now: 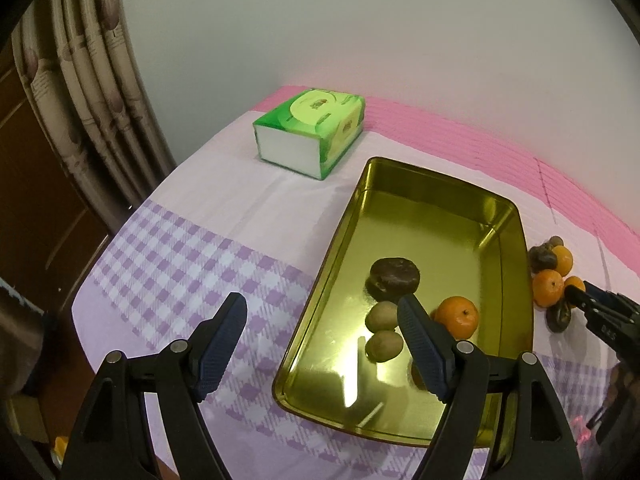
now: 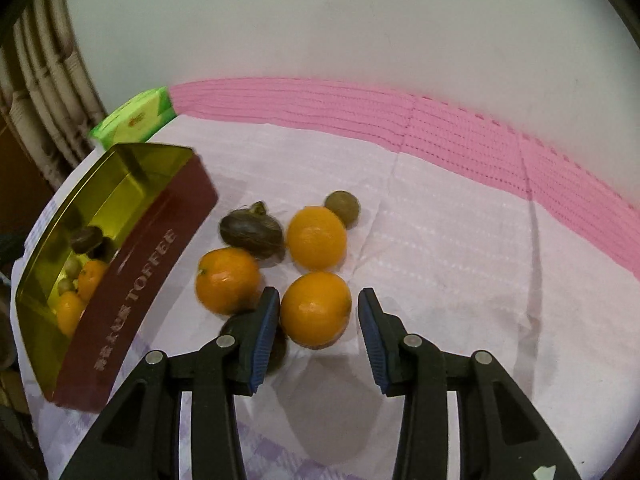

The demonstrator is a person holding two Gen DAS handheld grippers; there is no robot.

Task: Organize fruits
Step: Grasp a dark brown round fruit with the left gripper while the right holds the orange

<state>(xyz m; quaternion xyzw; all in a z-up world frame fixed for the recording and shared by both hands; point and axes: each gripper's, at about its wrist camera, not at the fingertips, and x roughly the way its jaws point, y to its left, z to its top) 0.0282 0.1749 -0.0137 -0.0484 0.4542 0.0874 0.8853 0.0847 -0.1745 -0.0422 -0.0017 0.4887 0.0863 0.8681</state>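
Right gripper (image 2: 316, 318) jaws apart, straddling loose orange (image 2: 315, 309) without pressing, left gripper (image 1: 322, 312) wide, empty above gold tin (image 1: 320, 320).

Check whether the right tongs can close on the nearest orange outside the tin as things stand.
Probably yes. The right tongs are open with the nearest orange already between the fingers, nothing over it. A dark fruit sits just behind the left finger and may get nudged.

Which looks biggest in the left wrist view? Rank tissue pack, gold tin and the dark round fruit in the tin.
1. gold tin
2. tissue pack, though it lies farther off
3. dark round fruit
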